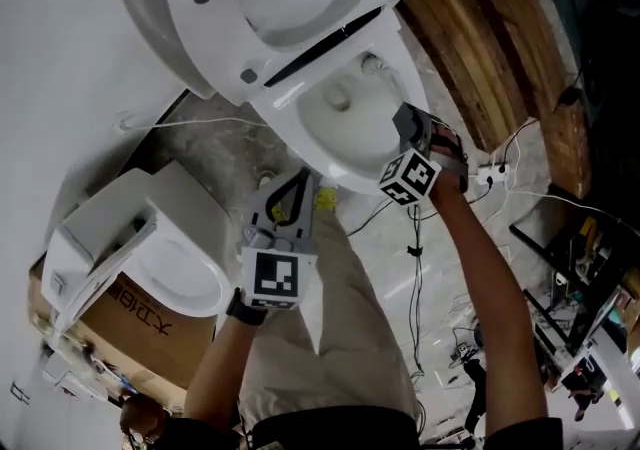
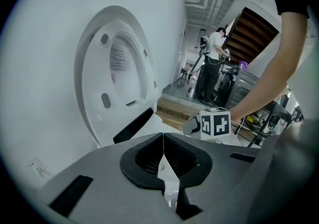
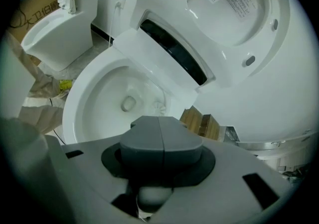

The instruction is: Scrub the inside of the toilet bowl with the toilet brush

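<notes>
Right gripper [image 3: 160, 129] jaws are pressing together at the tips and clamping a white brush [image 3: 158, 104]. A rounded white handle end is showing in the hollow behind the tips. The bristle head is poking out just past them.

The brush head is sitting inside the bowl [image 3: 84, 98], near the rear wall and just beside the drain [image 3: 128, 102]. Can't tell whether it is touching the porcelain. In the head view this gripper is hanging over the bowl's front rim and pointing in toward the rear.

Left gripper [image 2: 163, 141] jaws are meeting at the tips with nothing between them. It is hanging outside the bowl, just off the front rim, over the person's legs [image 1: 345, 328], and aiming up at the lid [image 2: 117, 73]. The lid is standing raised behind the bowl.

A second toilet [image 1: 175, 263] is sitting on a cardboard box [image 1: 115, 313] at the left side of the floor. Wooden planks [image 1: 470, 48] are lying along the right of the bowl. Cables [image 1: 415, 258] are trailing over the floor beside the legs. Another person [image 2: 212, 66] is standing well back in the room.
</notes>
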